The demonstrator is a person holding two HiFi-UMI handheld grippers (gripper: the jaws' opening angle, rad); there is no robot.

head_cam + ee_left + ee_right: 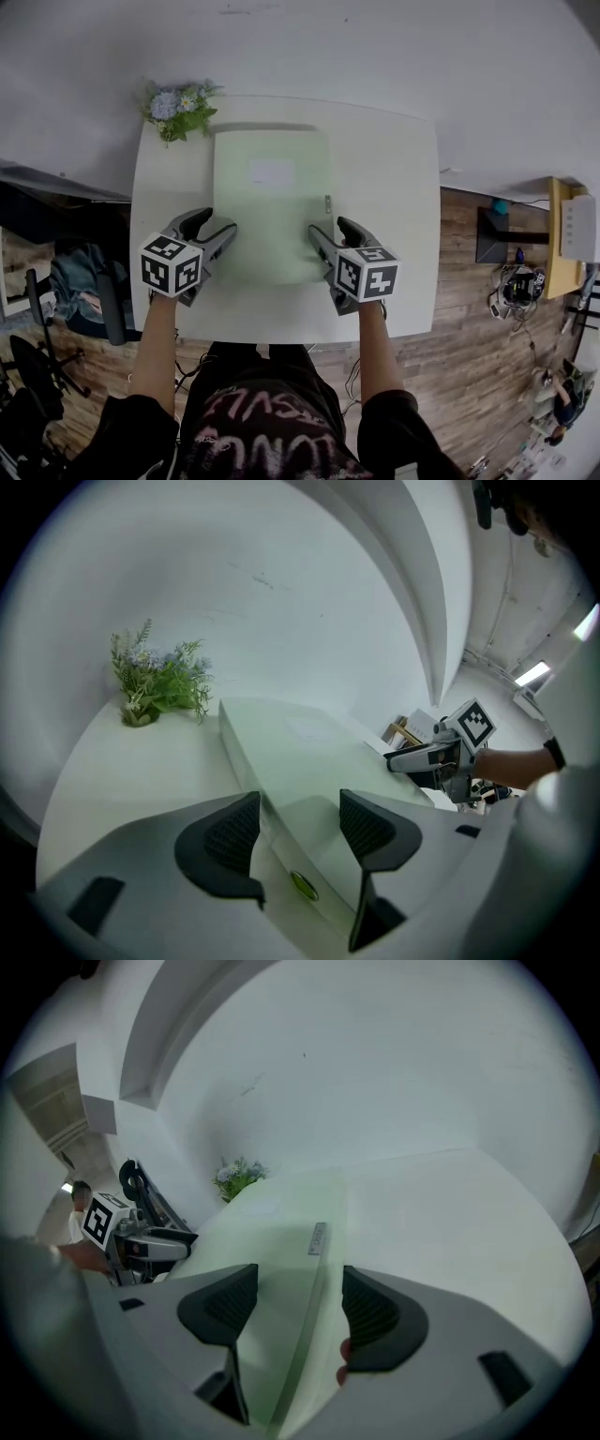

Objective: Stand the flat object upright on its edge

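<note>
Pink-lettered black shirt; grey left gripper, right gripper

No text reads clearly anywhere. Folder: white label on top face looks blank, no print made out. Grey tag at folder's right edge has tiny print, too small to read. Green dot on folder's left edge, no characters. Left cube on left gripper and right cube on right gripper: black-and-white square markers, patterns only, no letters or digits. Shirt: big pink lettering, upside down and creased, not legible as a word.
</note>
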